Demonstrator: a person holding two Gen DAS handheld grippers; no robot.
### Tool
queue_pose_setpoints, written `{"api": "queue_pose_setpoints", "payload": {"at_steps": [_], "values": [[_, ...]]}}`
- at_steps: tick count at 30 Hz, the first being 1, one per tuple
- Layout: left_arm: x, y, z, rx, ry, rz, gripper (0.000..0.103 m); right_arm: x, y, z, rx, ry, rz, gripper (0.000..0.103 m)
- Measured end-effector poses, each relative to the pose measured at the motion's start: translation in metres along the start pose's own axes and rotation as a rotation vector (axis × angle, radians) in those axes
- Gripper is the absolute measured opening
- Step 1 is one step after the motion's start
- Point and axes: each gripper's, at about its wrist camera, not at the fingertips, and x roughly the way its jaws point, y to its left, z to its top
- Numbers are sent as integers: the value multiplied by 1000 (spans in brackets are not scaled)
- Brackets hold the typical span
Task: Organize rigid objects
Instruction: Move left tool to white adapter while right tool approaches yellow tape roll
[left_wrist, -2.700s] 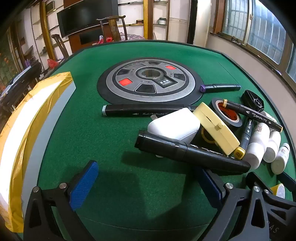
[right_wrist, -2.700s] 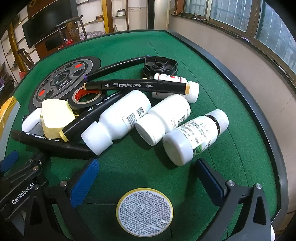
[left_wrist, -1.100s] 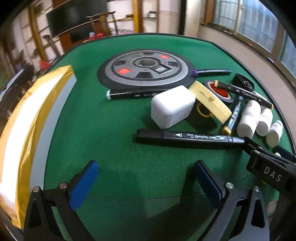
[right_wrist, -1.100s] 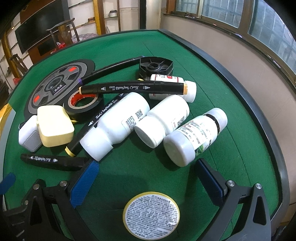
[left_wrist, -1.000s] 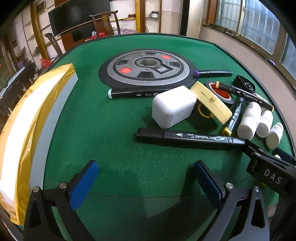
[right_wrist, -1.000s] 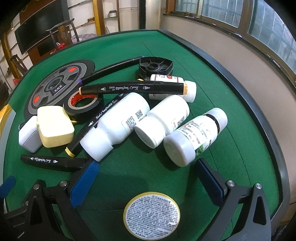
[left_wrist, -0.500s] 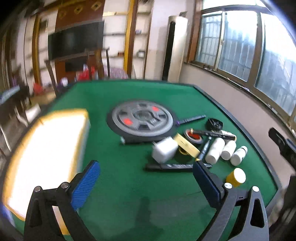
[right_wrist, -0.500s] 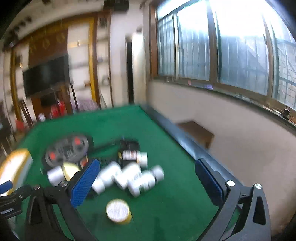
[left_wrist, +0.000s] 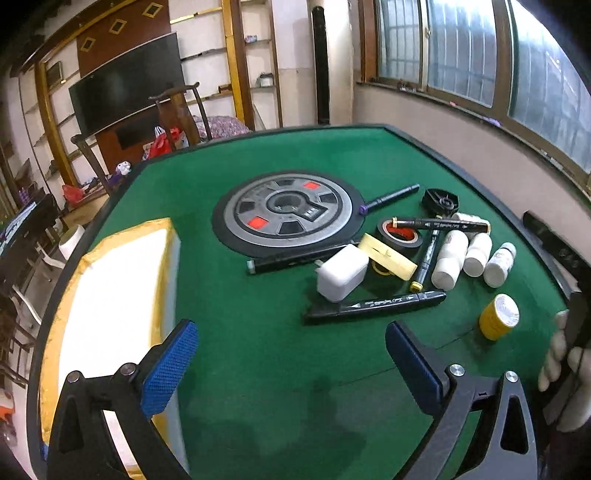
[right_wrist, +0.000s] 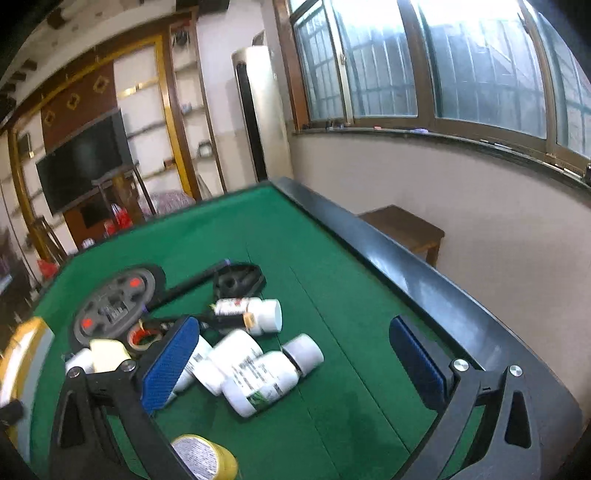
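A pile of rigid objects lies on the green table: a black marker (left_wrist: 375, 304), a white adapter block (left_wrist: 341, 273), a cream case (left_wrist: 388, 256), a tape roll (left_wrist: 400, 234), white bottles (left_wrist: 448, 258) and a yellow jar (left_wrist: 498, 321). My left gripper (left_wrist: 291, 363) is open and empty, raised above the near table, well short of the marker. My right gripper (right_wrist: 295, 360) is open and empty, raised high above the white bottles (right_wrist: 262, 373) and yellow jar (right_wrist: 205, 458).
A white box with gold tape (left_wrist: 110, 295) lies at the table's left. A grey round panel (left_wrist: 286, 210) sits in the table centre. The table's dark rim (right_wrist: 406, 266) runs along the right, with a wall, windows and a wooden bench (right_wrist: 402, 225) beyond.
Both grippers have pulled back and risen away from the pile, so the objects look smaller and farther. The black marker lies flat in front of the adapter. Nothing is held.
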Motion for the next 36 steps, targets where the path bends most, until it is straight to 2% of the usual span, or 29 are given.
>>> {"api": "queue_pose_setpoints", "payload": {"at_steps": [3, 6, 11, 13, 15, 20, 23, 25, 27, 30, 36], "values": [[15, -14, 5, 21, 20, 5, 102, -3, 3, -2, -17, -12, -3, 103], [30, -24, 10, 45, 41, -20, 98, -2, 7, -3, -39, -2, 7, 103], [40, -30, 20, 113, 30, -74, 94, 0, 4, -2, -20, 0, 0, 103], [45, -31, 25, 144, 39, -96, 83, 2, 1, -2, -6, 14, 0, 103], [50, -29, 30, 161, 55, -110, 79, 5, -3, -1, 14, 29, 4, 103], [56, -24, 35, 166, 57, -119, 79, 10, -10, -1, 48, 54, 5, 103], [59, -23, 41, 163, 71, -157, 78, 14, -10, -2, 53, 68, 3, 103], [62, -24, 43, 182, 76, -177, 65, 17, -12, -2, 65, 85, 5, 103], [67, -28, 44, 206, 98, -197, 57, 20, -14, -2, 76, 101, 5, 103], [75, -32, 44, 238, 117, -221, 56, 22, -16, -3, 90, 115, 7, 103], [89, -44, 47, 295, 120, -182, 56, 26, -17, -4, 98, 136, 22, 103]]}}
